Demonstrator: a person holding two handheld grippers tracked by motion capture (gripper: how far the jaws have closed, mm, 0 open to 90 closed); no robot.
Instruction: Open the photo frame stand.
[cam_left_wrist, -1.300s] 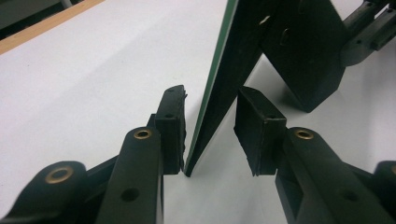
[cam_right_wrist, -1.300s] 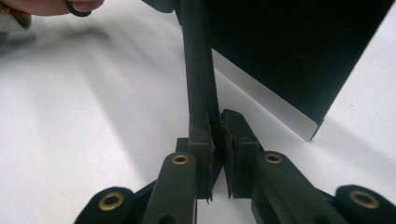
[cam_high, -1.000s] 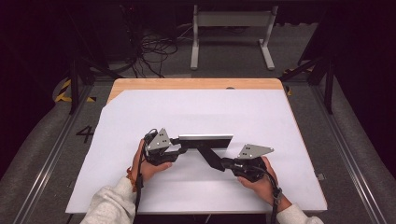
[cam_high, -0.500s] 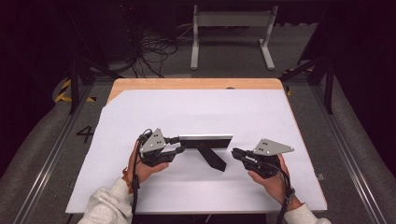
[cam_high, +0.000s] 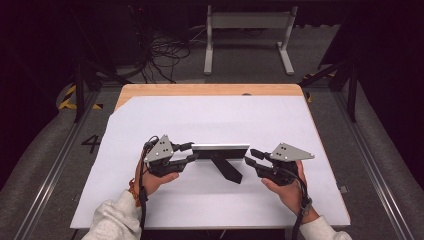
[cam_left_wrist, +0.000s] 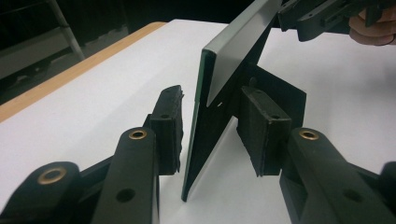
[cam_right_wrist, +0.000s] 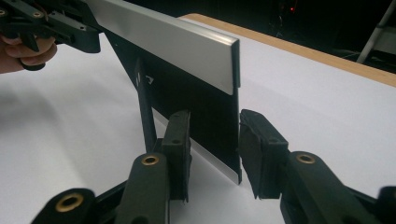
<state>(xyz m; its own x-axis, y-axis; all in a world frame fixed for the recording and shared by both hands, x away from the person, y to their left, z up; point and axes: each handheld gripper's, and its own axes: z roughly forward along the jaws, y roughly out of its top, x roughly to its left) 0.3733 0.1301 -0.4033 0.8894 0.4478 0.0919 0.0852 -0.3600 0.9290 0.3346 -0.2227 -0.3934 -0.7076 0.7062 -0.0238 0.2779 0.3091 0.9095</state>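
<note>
Silver-edged picture frame (cam_high: 220, 148), standing on its rear prop mid-table on white sheet (cam_high: 210, 120); right gripper (cam_high: 252, 153) backing off rightward, jaws spread, left gripper (cam_high: 191, 151) straddling left edge, also spread, suggesting release.

A white sheet (cam_high: 210, 120) covers the wooden worktop (cam_high: 200, 90), leaving a bare strip along its far edge. Beyond it, on grey floor (cam_high: 320, 50), stands a pale metal frame (cam_high: 247, 35) beside tangled black cables (cam_high: 165, 50); the surroundings are dark.
</note>
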